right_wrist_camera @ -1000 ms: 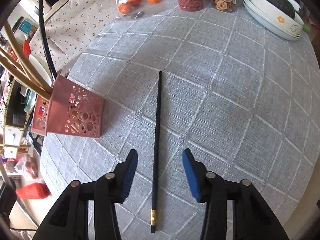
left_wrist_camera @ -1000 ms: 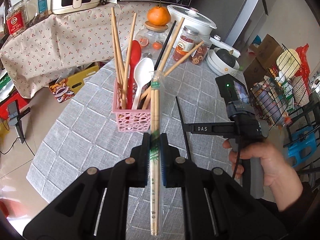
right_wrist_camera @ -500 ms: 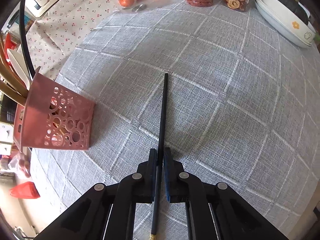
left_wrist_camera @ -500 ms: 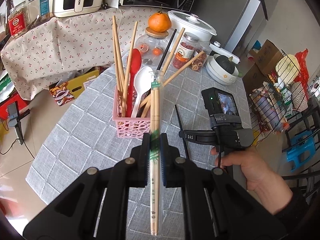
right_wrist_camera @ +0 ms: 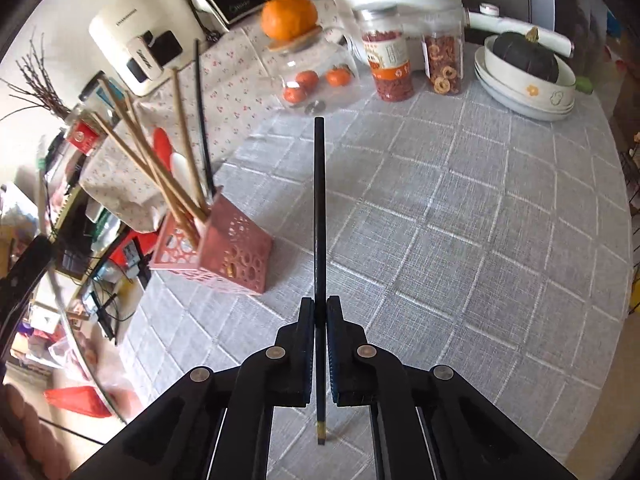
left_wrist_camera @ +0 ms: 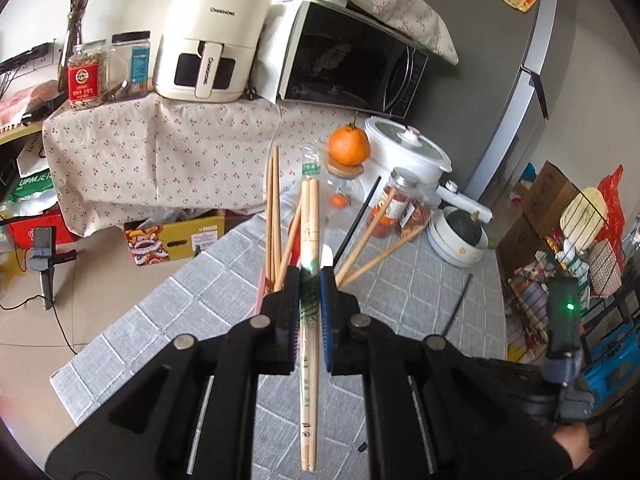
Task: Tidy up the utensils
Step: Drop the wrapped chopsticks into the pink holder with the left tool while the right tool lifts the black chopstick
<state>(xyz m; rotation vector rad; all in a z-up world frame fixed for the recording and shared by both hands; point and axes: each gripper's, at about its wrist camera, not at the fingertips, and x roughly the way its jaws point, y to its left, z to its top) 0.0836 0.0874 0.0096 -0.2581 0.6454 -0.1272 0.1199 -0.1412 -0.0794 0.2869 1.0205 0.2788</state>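
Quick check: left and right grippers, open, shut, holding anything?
Left gripper: shut on wrapped chopsticks.
Right gripper: just closed on black chopstick.

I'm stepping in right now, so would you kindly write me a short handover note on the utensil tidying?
Left hand-held gripper: shut on wrapped wooden chopsticks, above the pink basket.
Right hand-held gripper: shut on a black chopstick, off the table.
Done: wooden chopsticks, a black chopstick and spoons stand in the basket.
Left: drop both held items into the basket.
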